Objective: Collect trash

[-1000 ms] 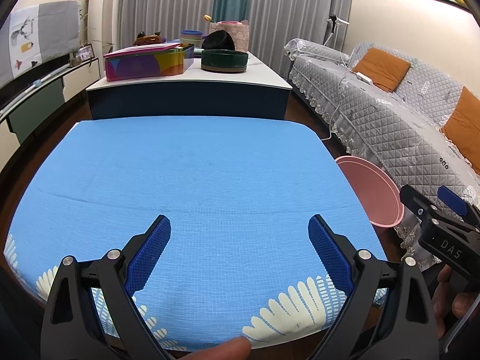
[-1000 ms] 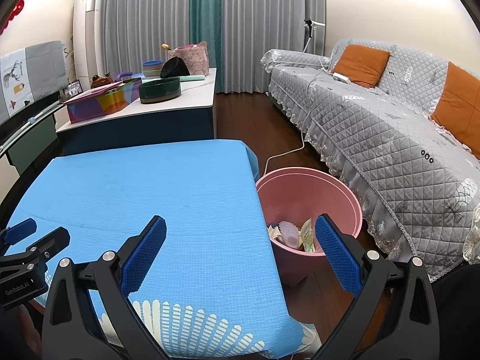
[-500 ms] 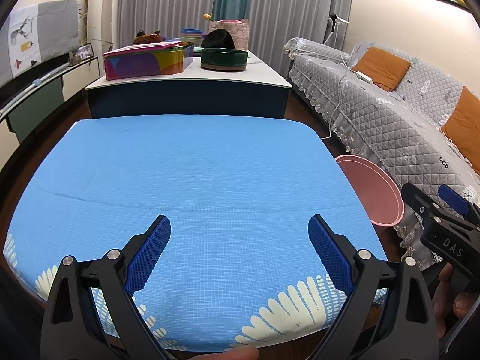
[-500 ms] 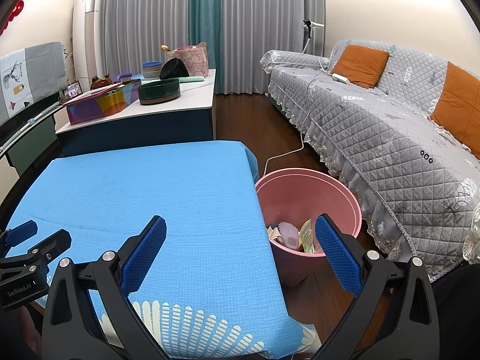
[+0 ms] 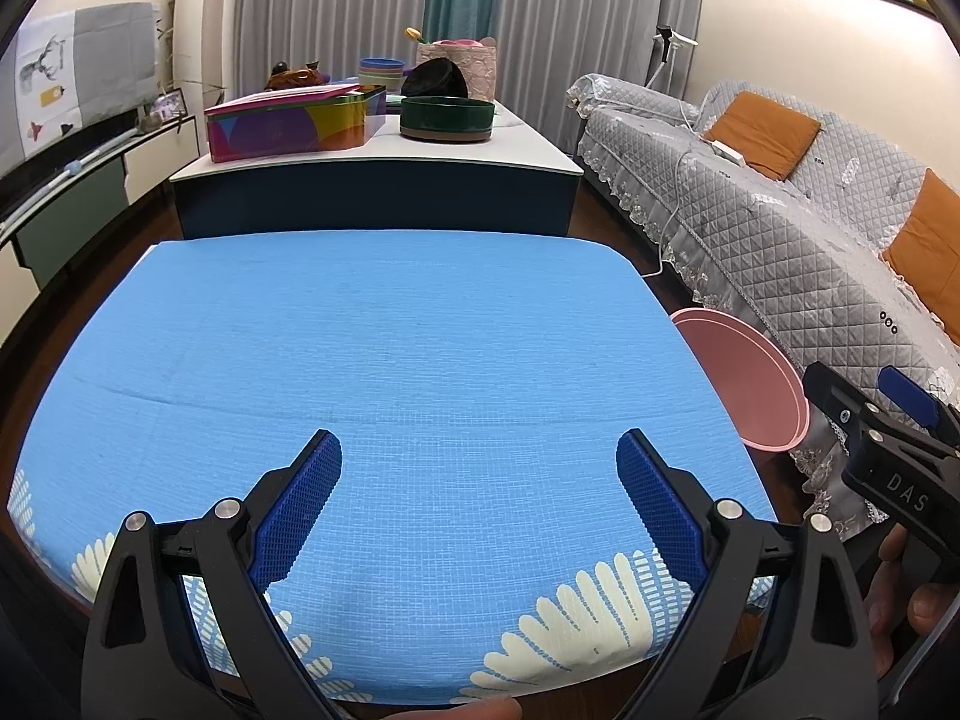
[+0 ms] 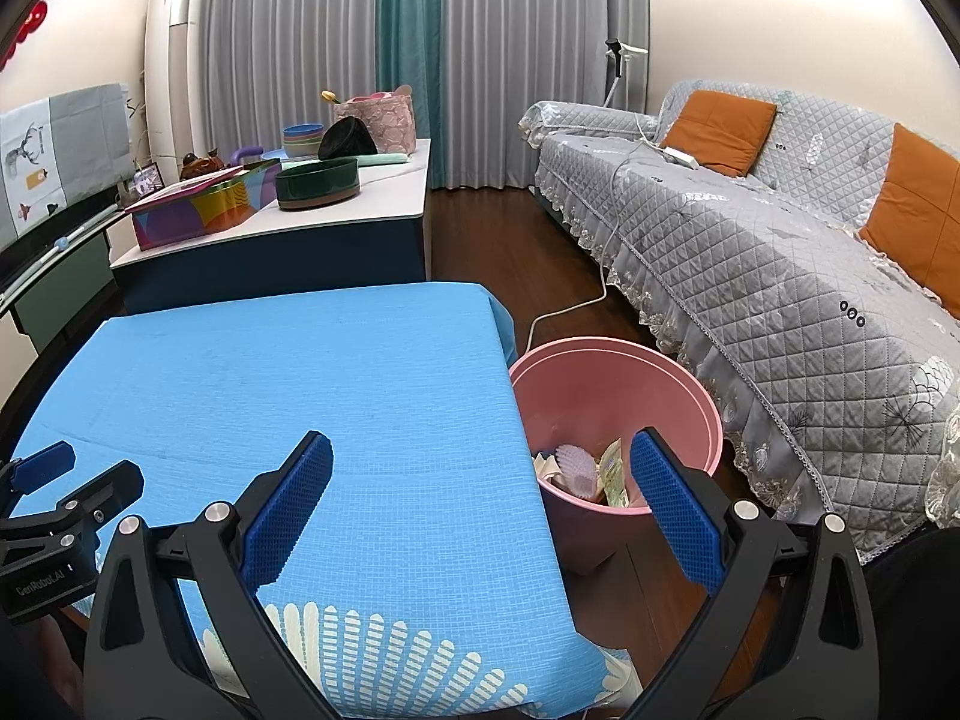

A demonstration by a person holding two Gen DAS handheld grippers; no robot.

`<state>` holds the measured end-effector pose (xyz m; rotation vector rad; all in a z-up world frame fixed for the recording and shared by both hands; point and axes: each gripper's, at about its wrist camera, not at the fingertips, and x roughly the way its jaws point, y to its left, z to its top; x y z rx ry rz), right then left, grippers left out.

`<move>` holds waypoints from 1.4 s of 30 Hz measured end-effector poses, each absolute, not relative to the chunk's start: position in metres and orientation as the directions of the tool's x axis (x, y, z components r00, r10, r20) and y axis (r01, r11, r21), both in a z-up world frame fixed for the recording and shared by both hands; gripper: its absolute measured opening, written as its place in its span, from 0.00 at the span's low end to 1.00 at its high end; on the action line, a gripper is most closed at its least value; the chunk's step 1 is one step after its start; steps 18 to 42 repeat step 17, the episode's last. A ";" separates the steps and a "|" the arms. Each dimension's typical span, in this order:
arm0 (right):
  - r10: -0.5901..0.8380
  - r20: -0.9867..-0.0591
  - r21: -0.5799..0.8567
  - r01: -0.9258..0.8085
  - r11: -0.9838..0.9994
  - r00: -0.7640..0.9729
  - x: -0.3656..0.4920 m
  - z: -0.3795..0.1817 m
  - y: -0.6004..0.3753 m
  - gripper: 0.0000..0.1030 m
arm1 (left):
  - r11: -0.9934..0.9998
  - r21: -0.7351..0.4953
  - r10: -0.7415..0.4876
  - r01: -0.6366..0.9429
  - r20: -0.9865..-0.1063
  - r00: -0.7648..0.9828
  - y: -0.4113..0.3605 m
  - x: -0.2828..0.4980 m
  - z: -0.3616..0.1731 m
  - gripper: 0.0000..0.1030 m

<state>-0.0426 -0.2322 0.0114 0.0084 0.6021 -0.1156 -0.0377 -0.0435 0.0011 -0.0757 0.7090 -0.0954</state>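
Left gripper [image 5: 479, 483] spread wide, empty, above the near edge of the blue tablecloth [image 5: 390, 330]. Right gripper [image 6: 480, 480] equally wide, holding nothing, straddling the cloth's right edge. Just beyond, the pink bin [image 6: 612, 378] beside the cloth holds the trash [image 6: 591, 471].

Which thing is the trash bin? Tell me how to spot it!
Find the table with the blue cloth. On the floor between its right edge and the grey sofa stands the pink bucket. It is the only round pink tub there, with wrappers inside.
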 end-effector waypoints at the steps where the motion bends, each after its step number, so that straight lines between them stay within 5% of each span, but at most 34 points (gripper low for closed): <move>1: -0.106 -0.566 -0.026 0.111 0.994 0.818 -0.042 0.011 -0.232 0.95 | 0.993 -0.102 -0.113 0.061 -0.646 0.755 -0.044 -0.037 0.001 0.87; 42: -0.106 -0.566 -0.025 0.112 0.993 0.818 -0.043 0.011 -0.232 0.95 | 0.993 -0.104 -0.112 0.057 -0.658 0.745 -0.044 -0.036 0.000 0.87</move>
